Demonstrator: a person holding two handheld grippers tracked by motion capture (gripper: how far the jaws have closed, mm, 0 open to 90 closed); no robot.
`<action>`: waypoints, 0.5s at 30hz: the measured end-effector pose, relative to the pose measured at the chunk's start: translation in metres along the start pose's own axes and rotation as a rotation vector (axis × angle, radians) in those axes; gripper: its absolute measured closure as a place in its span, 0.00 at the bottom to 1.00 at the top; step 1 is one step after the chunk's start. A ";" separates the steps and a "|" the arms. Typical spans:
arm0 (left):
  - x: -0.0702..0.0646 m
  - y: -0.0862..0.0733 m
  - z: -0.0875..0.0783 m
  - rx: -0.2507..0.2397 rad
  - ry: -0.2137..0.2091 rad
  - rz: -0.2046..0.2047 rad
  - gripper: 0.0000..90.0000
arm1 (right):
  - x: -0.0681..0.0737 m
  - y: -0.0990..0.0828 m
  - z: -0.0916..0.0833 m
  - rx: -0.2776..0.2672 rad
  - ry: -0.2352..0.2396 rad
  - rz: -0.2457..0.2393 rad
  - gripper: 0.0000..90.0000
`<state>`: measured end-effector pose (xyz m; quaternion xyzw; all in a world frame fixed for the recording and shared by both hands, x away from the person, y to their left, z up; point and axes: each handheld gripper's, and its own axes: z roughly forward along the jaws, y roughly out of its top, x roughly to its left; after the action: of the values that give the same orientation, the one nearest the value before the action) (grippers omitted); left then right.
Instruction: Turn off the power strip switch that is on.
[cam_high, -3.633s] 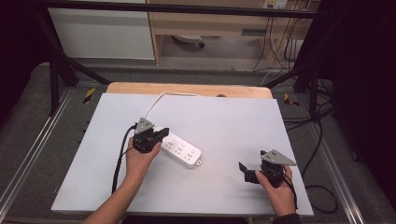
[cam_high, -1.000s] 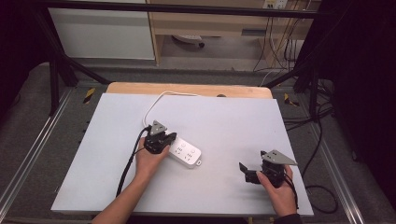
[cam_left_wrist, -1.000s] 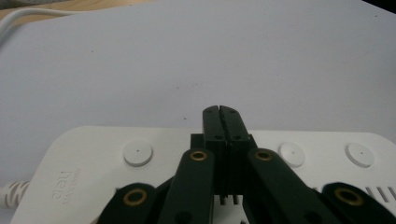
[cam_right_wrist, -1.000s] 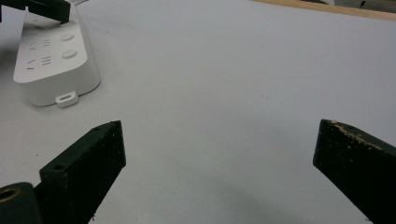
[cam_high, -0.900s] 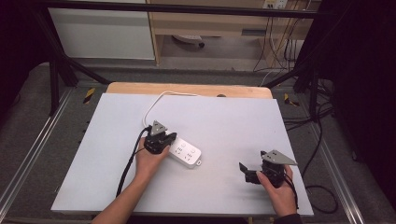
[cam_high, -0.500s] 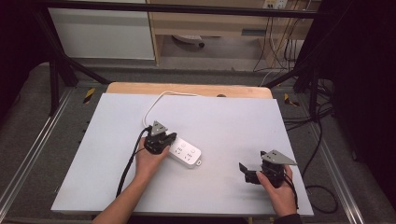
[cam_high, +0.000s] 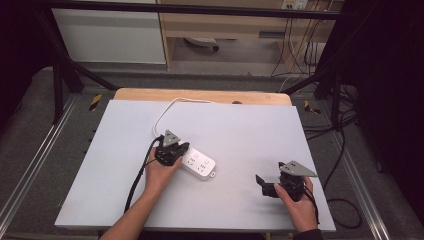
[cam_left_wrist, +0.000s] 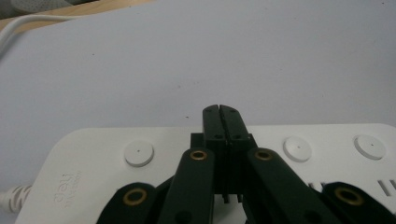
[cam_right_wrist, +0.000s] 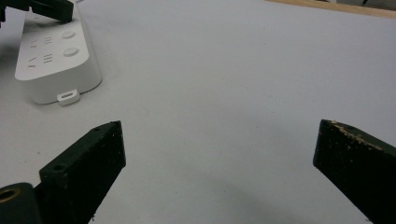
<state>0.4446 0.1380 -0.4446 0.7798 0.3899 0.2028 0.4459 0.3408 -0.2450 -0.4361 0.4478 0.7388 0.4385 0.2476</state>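
- Where the white power strip (cam_high: 198, 164) lies, roughly mid-surface & a bit left of centre, it sits flat and slanted: cord end far-left, free end near-right.
- Strip top has round buttons w/ socket slots beside them; in the left gripper view three buttons show in a row along its far edge (cam_left_wrist: 299, 148).
- Small white tab sticks out at strip's near-right end (cam_right_wrist: 68, 96).
- White cord (cam_high: 167, 108) leaves the strip's far-left end, loops toward the far edge of the surface.
- Left tongs (cam_high: 176, 152) are over the strip's cord-end half; the two jaws are pressed together, nothing between them.
- In the left gripper view the closed tips (cam_left_wrist: 221, 112) hang over the strip's top between two buttons; can't tell if they touch the plastic.
- Left hand (cam_high: 159, 172) grips the tool from the near side, forearm coming in from the bottom edge; black cable trails along its left.
- Right tongs (cam_high: 261, 182) are well apart from the strip, near-right on the surface, jaws wide apart & holding nothing.
- In the right gripper view the jaws frame bare surface, strip far-left beyond them.
- Right hand (cam_high: 296, 200) sits near the near-right corner.
- Surface (cam_high: 250, 125) is a pale grey sheet over a wooden top; wood strip shows along the far edge.
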 end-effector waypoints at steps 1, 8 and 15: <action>0.000 0.000 0.000 0.000 0.001 0.000 1.00 | 0.000 0.000 0.000 0.000 0.000 0.000 0.03; -0.001 -0.002 0.000 -0.010 0.007 -0.004 1.00 | 0.000 0.000 0.000 0.000 0.000 0.003 0.03; -0.001 -0.002 0.000 -0.013 0.011 -0.005 1.00 | 0.000 0.000 -0.001 -0.001 -0.003 0.001 0.03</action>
<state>0.4427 0.1377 -0.4463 0.7749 0.3929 0.2085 0.4491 0.3404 -0.2456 -0.4357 0.4485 0.7380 0.4385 0.2488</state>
